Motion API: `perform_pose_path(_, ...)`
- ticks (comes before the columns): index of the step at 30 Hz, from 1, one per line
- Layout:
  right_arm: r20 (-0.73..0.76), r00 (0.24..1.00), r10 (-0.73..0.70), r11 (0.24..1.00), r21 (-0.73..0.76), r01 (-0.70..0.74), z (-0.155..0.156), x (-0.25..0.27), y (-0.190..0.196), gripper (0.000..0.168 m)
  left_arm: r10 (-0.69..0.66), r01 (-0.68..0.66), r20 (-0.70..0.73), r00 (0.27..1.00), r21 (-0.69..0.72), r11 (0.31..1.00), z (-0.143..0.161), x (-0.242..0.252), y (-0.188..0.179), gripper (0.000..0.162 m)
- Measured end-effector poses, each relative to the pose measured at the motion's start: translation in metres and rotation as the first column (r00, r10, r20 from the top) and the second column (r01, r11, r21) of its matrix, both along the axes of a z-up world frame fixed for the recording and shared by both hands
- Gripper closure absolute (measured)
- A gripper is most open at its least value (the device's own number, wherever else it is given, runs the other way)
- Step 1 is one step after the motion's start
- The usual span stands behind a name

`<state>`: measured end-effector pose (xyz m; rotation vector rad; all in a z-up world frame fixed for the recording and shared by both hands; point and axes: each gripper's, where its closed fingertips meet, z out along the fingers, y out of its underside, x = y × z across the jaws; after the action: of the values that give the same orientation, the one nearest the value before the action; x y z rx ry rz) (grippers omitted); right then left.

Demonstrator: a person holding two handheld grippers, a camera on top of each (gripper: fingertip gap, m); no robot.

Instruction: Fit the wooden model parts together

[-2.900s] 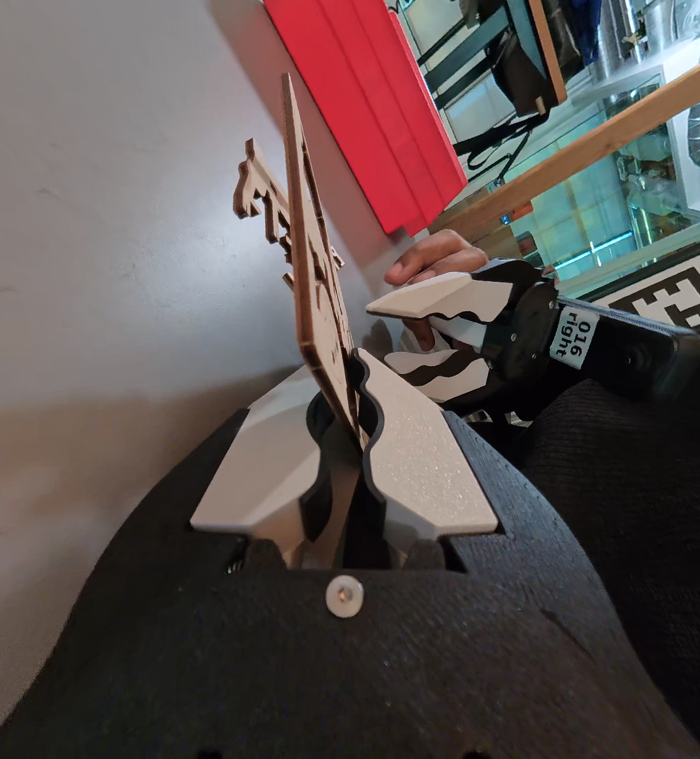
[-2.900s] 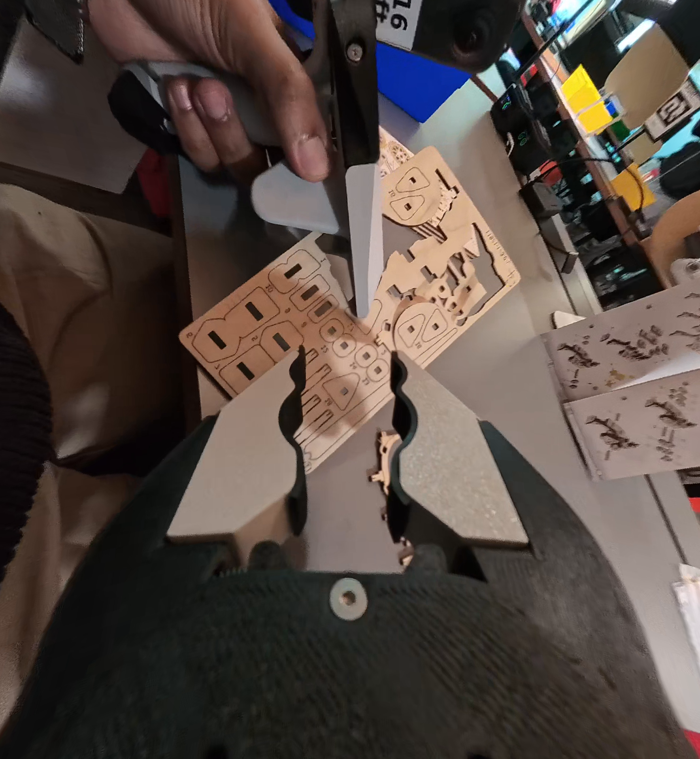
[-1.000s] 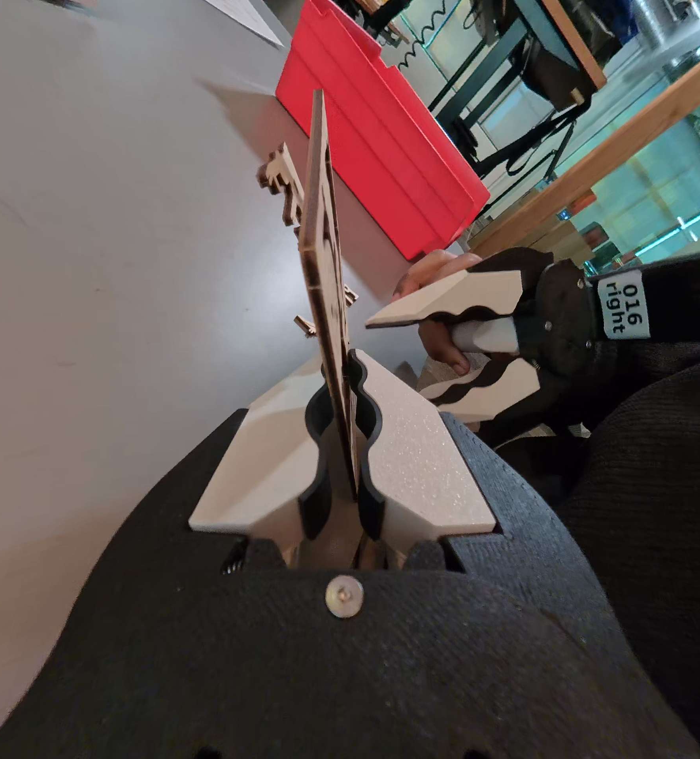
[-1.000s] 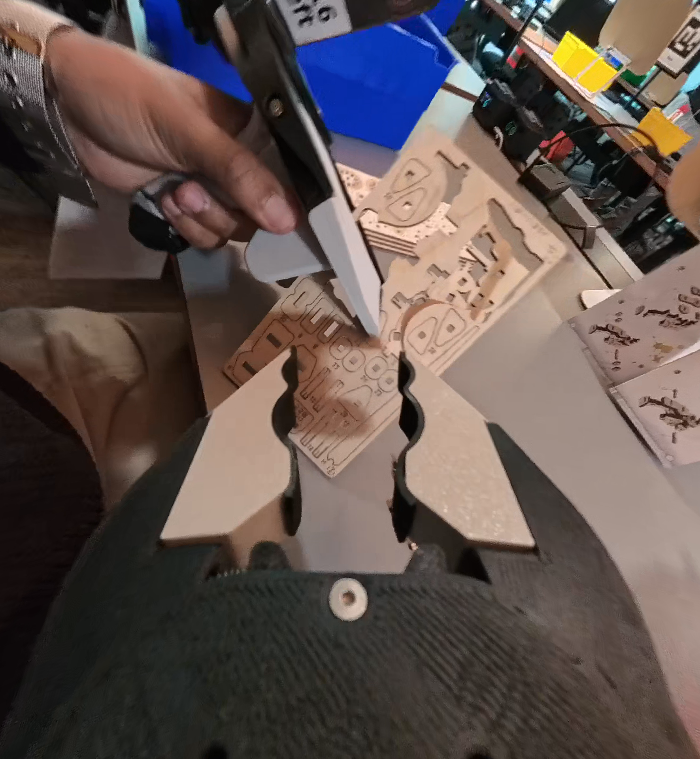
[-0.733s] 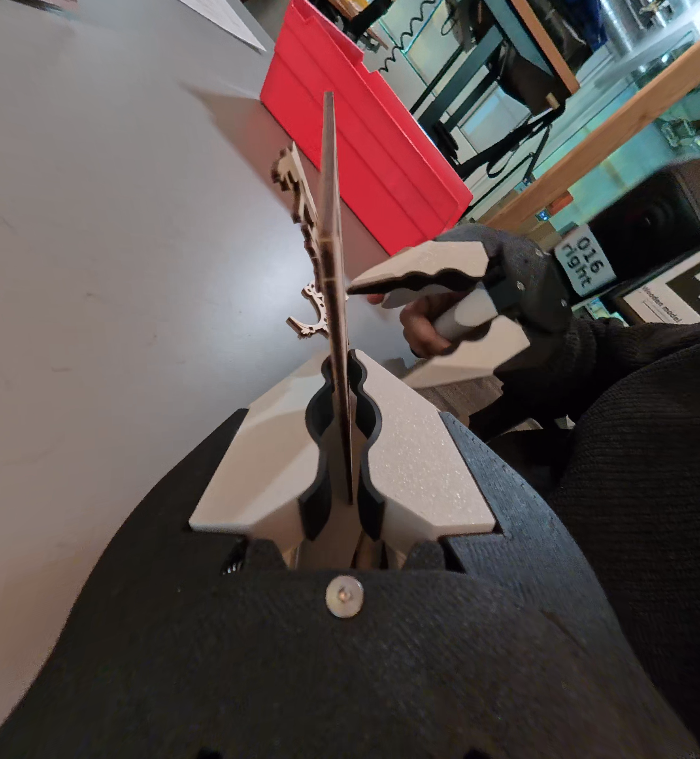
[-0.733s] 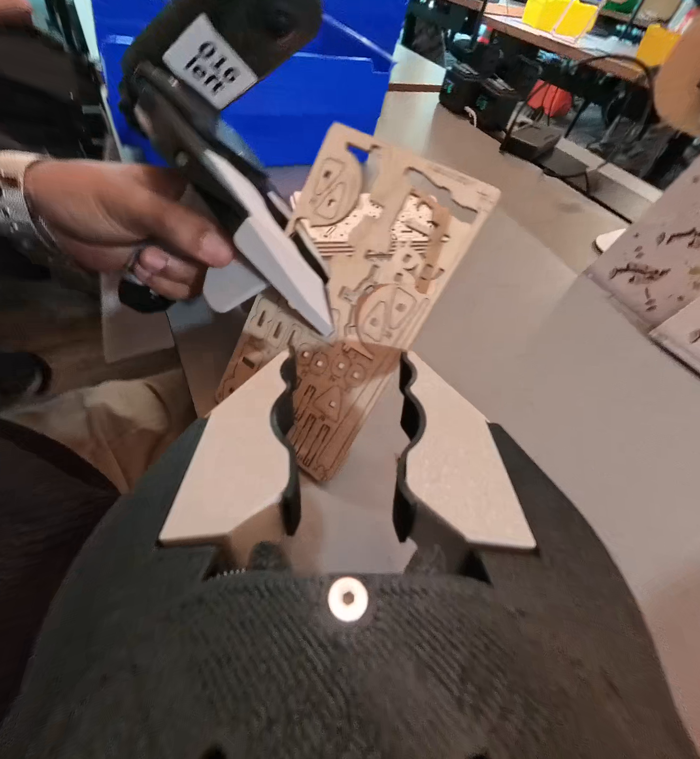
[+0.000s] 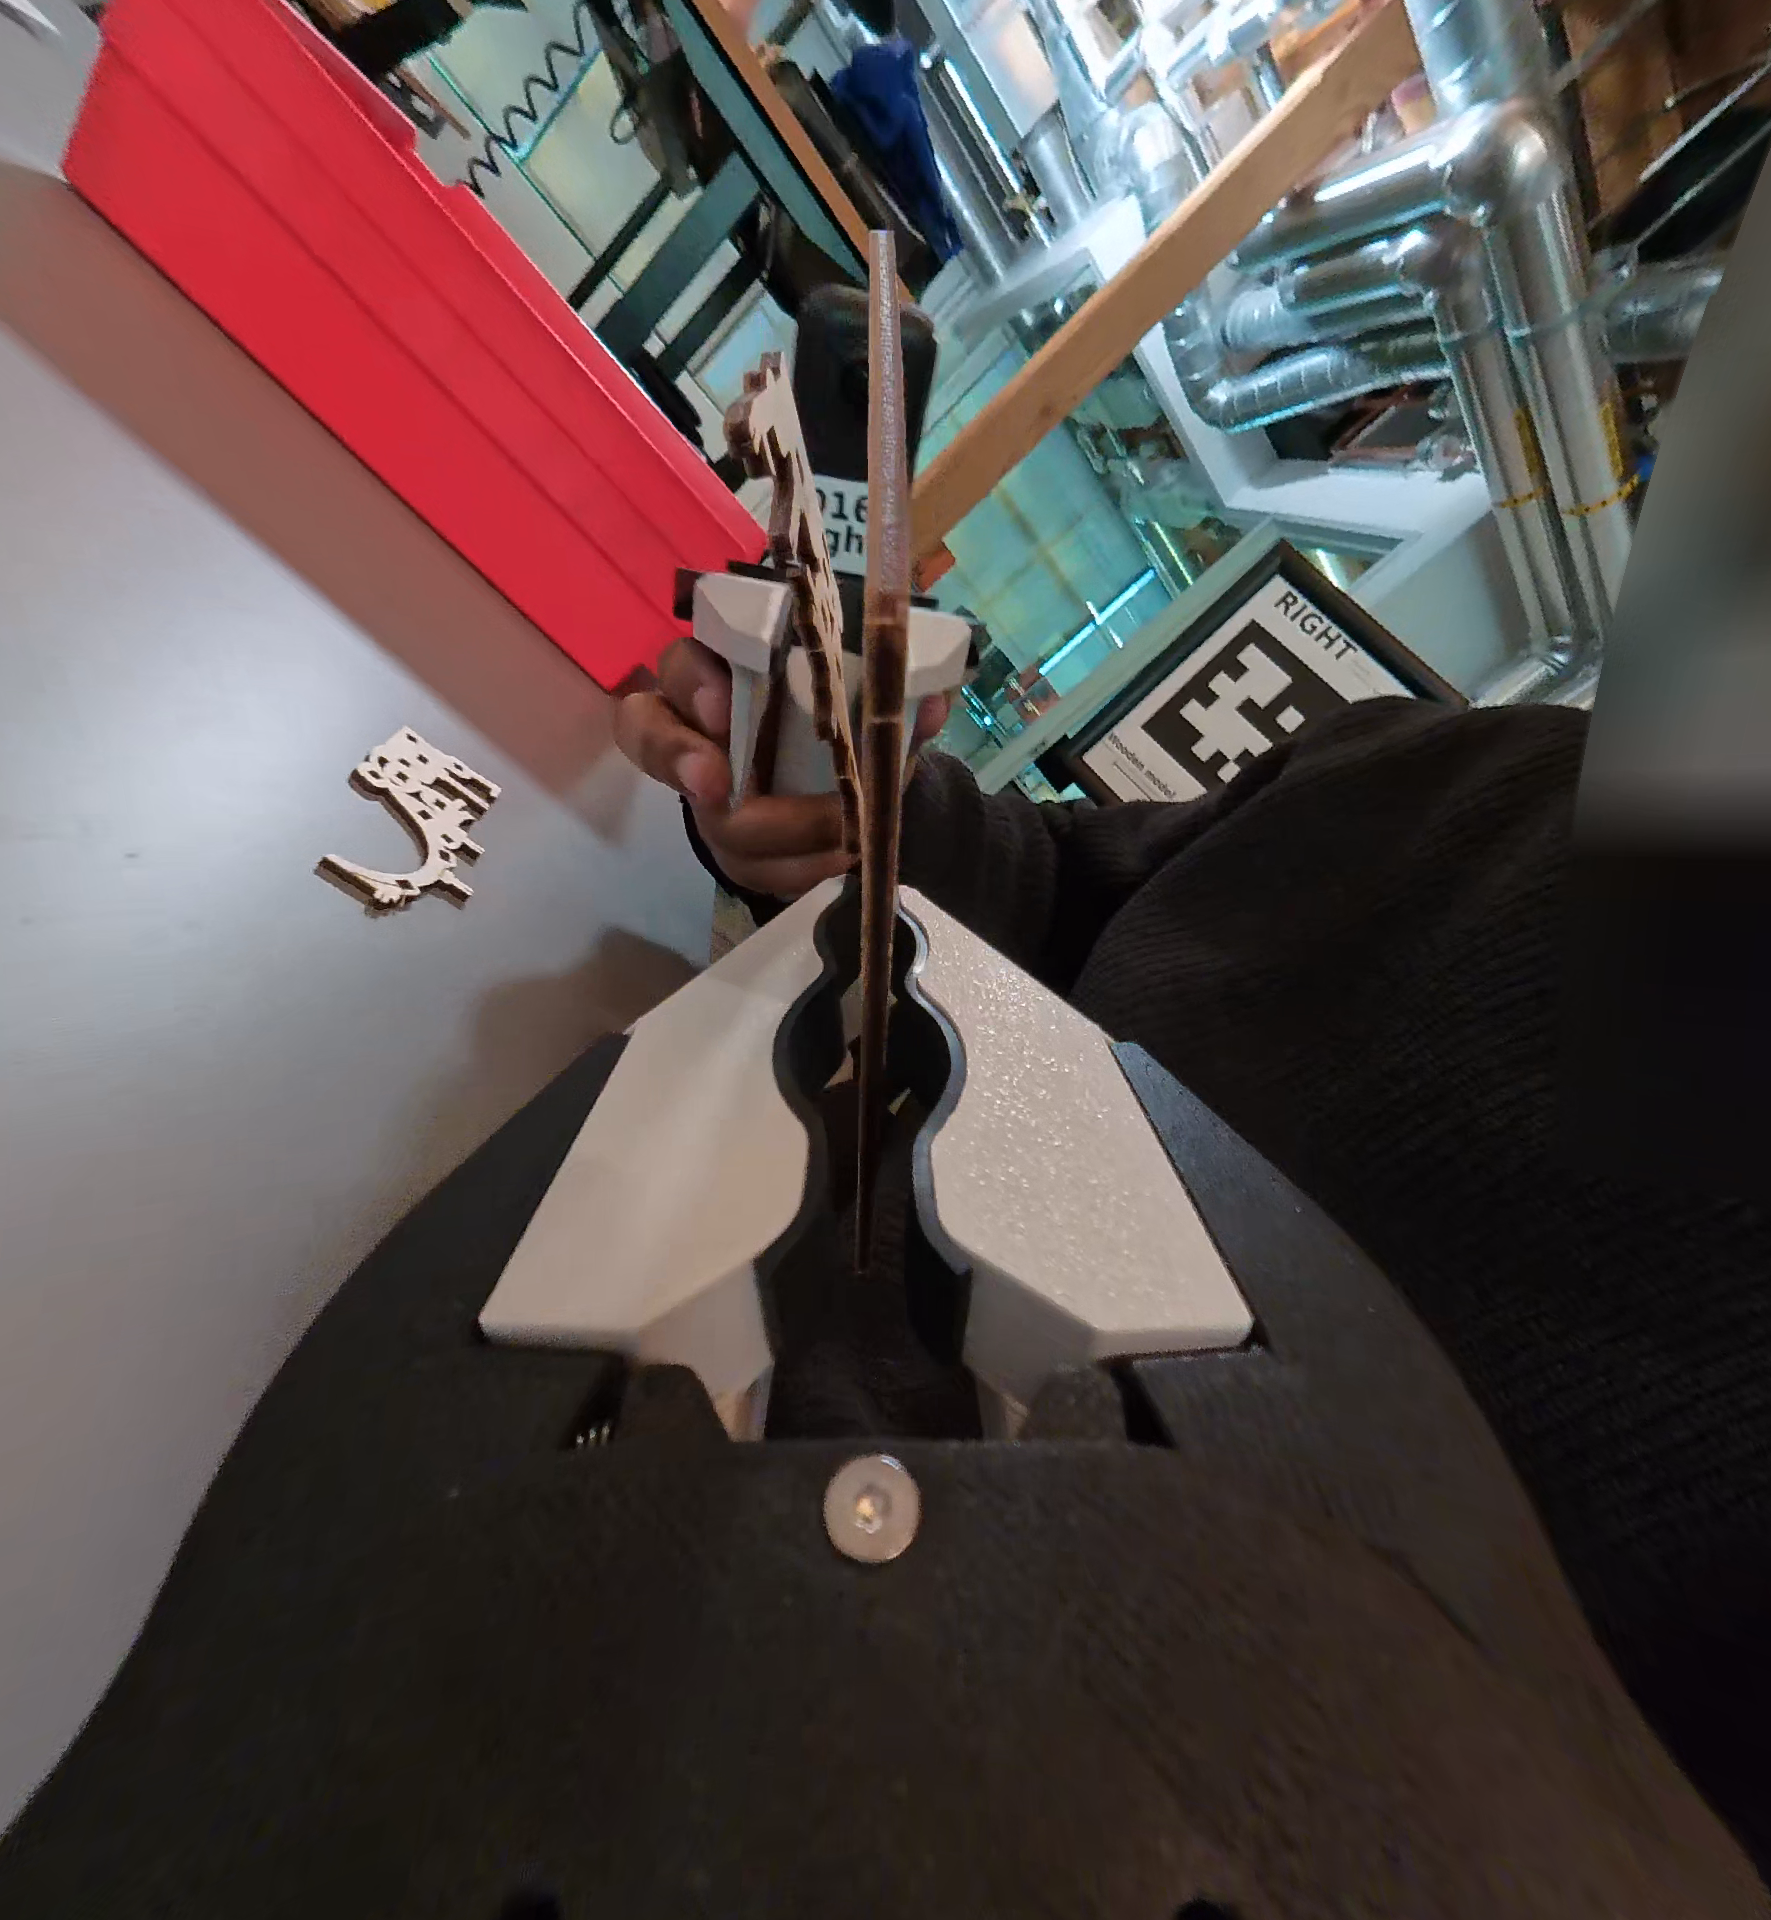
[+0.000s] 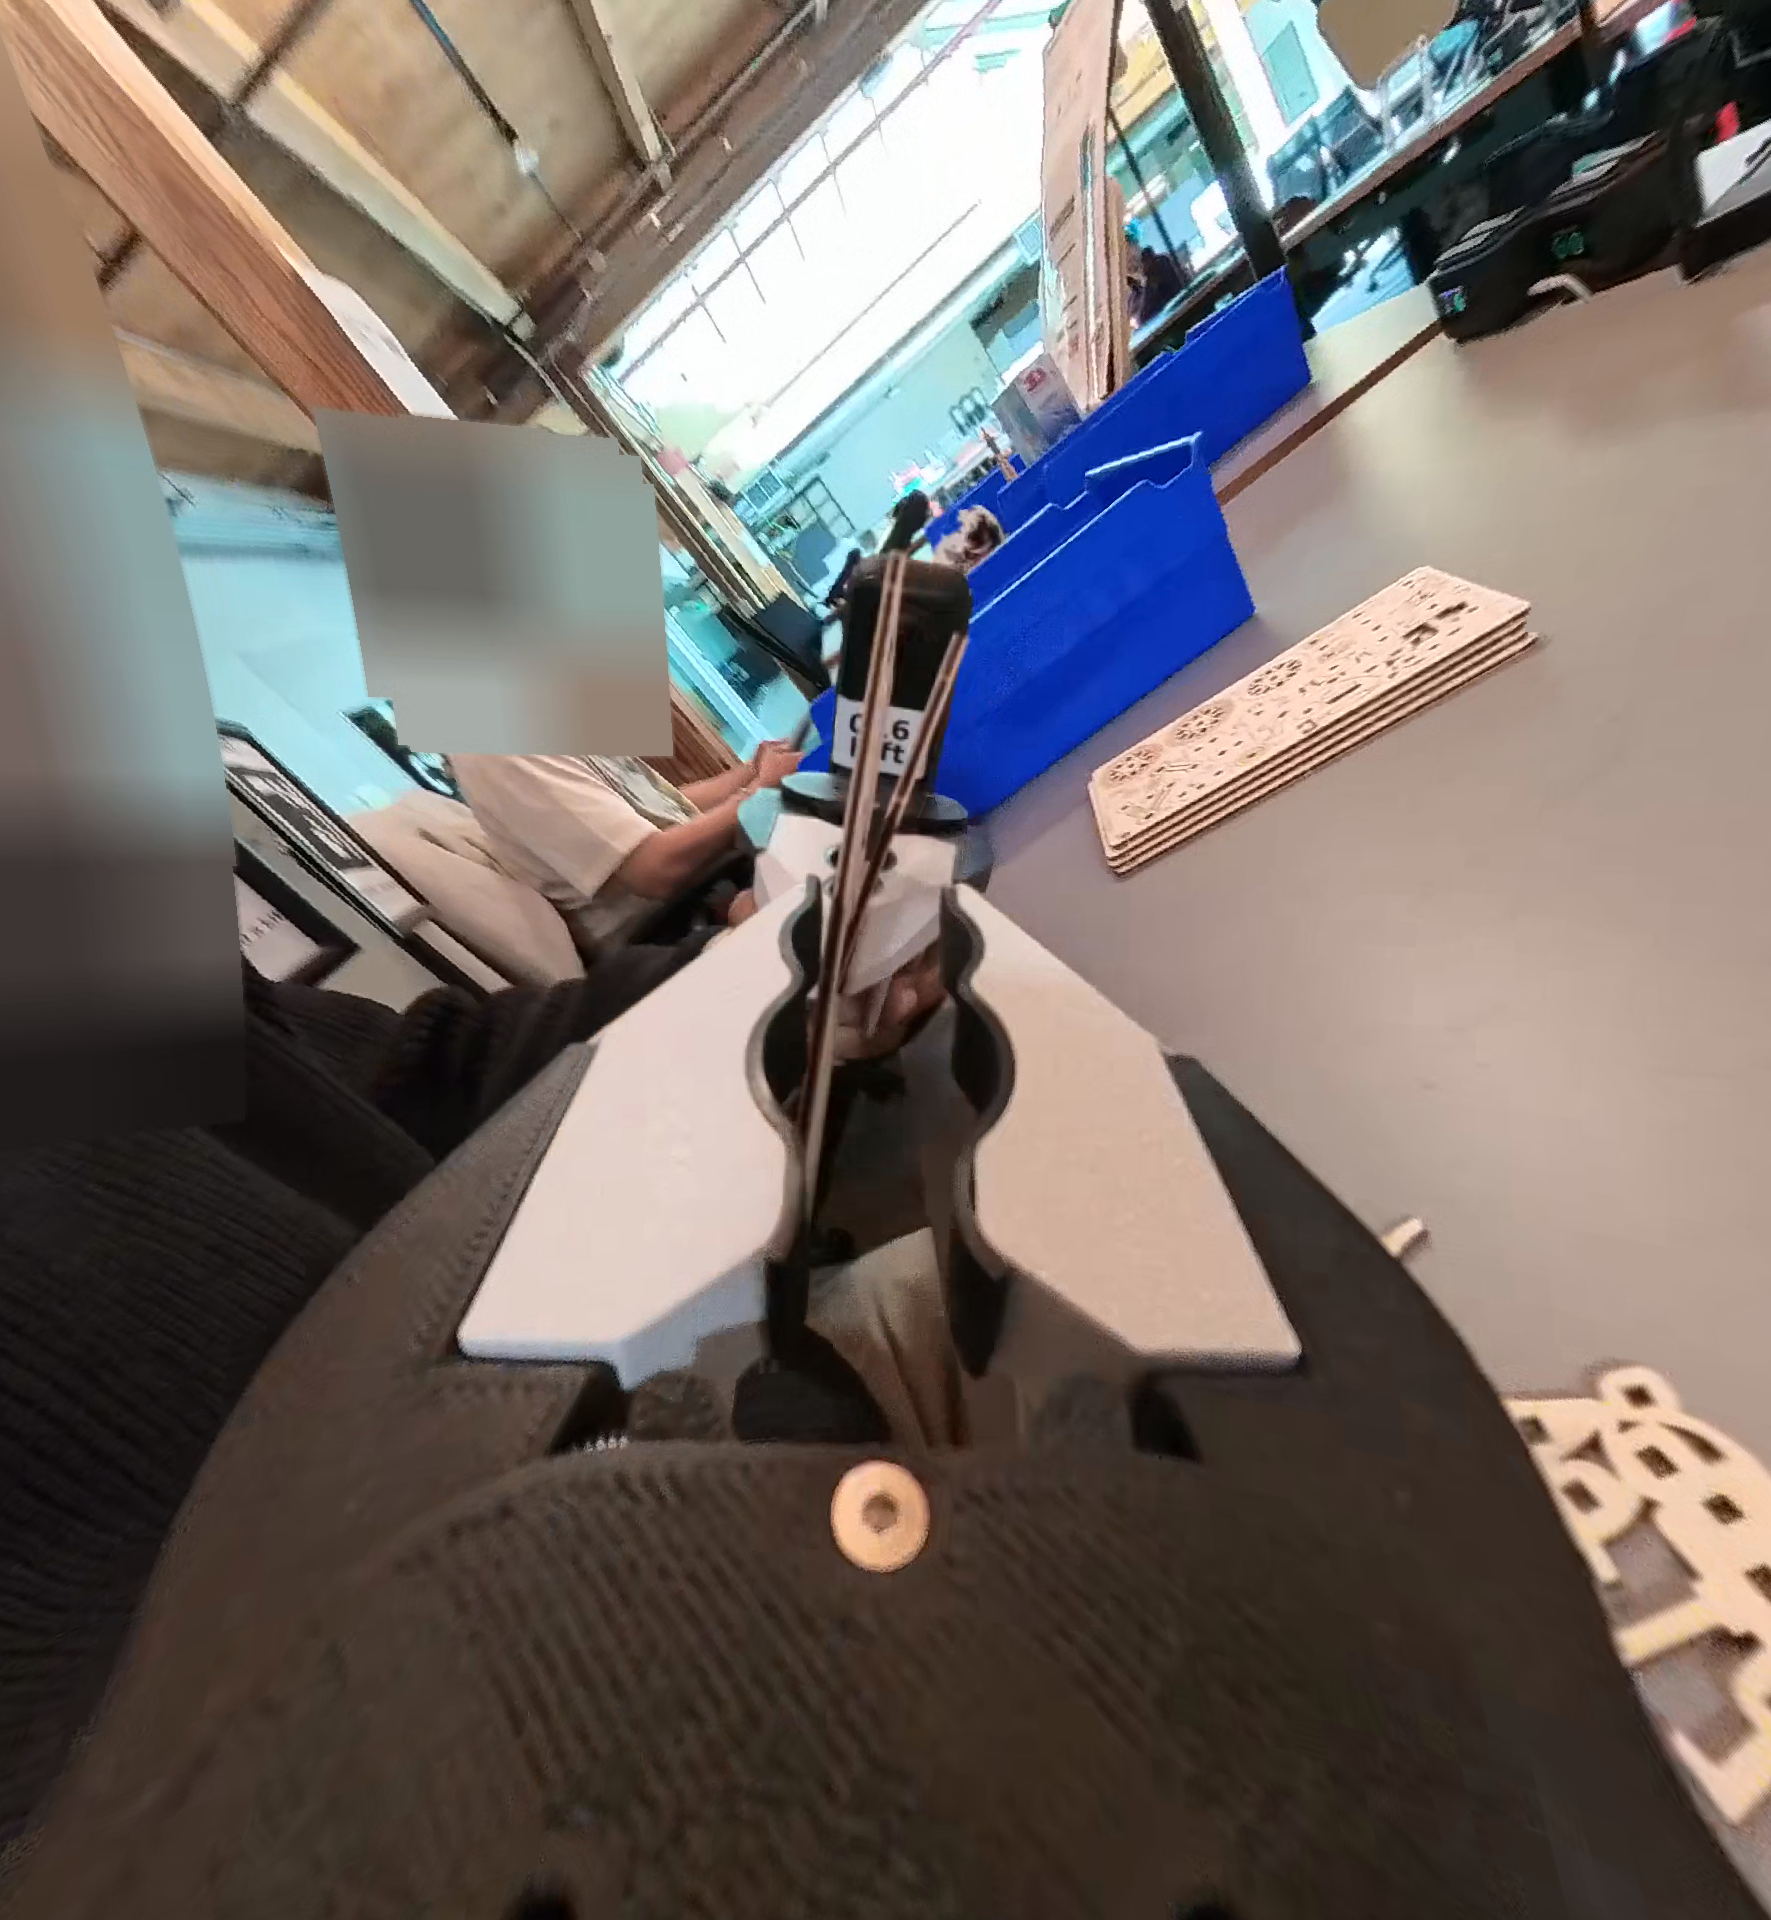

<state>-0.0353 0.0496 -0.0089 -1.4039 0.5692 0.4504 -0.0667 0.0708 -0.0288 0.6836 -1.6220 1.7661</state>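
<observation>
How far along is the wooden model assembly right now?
Early. Done: one cut-out wooden piece lies loose on the table. In hand: the left gripper is shut on the wooden sheet, and the right gripper brackets the same sheet, not clearly shut. Left: no parts joined yet, and a stack of sheets lies untouched.

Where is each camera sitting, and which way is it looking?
Left wrist view: on the left gripper, looking along its fingers at the edge-on wooden sheet and the right gripper; a black sleeve shows.
Right wrist view: on the right gripper, facing the left gripper, blue bins behind; its own fingers show.
Shared: the sheet, both grippers; the cameras face each other.
</observation>
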Motion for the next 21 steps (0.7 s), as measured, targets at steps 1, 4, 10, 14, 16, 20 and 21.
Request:
perform_pose_path(1,-0.029,1.000,0.008,1.000,0.014,-0.007,0.001,0.001,-0.001,0.148,-0.012,0.012,0.003,1.000,0.005,1.000,-0.001,-0.002,-0.001,0.162)
perform_pose_path(4,-0.111,0.992,0.052,0.997,0.061,-0.046,0.003,-0.001,-0.001,0.148,-0.054,0.054,0.005,0.999,-0.002,0.999,0.000,-0.009,-0.004,0.162)
perform_pose_path(10,-0.209,0.967,0.148,0.985,0.121,-0.125,0.004,-0.010,0.003,0.151,-0.126,0.126,0.021,0.992,0.013,0.992,-0.002,-0.022,-0.008,0.162)
perform_pose_path(14,-0.233,0.956,0.181,0.977,0.152,-0.148,0.005,-0.012,0.002,0.158,-0.149,0.148,0.024,0.989,0.025,0.989,-0.004,-0.026,-0.010,0.162)
perform_pose_path(16,-0.222,0.958,0.183,0.979,0.130,-0.157,0.003,-0.014,0.004,0.157,-0.158,0.157,0.027,0.987,0.034,0.987,-0.005,-0.028,-0.011,0.162)
perform_pose_path(20,-0.215,0.959,0.185,0.981,0.105,-0.166,0.000,-0.016,0.005,0.156,-0.168,0.167,0.018,0.986,0.052,0.985,-0.009,-0.029,-0.012,0.162)
perform_pose_path(21,-0.216,0.959,0.186,0.981,0.097,-0.168,-0.001,-0.016,0.004,0.156,-0.169,0.168,0.013,0.985,0.057,0.984,-0.010,-0.029,-0.012,0.162)
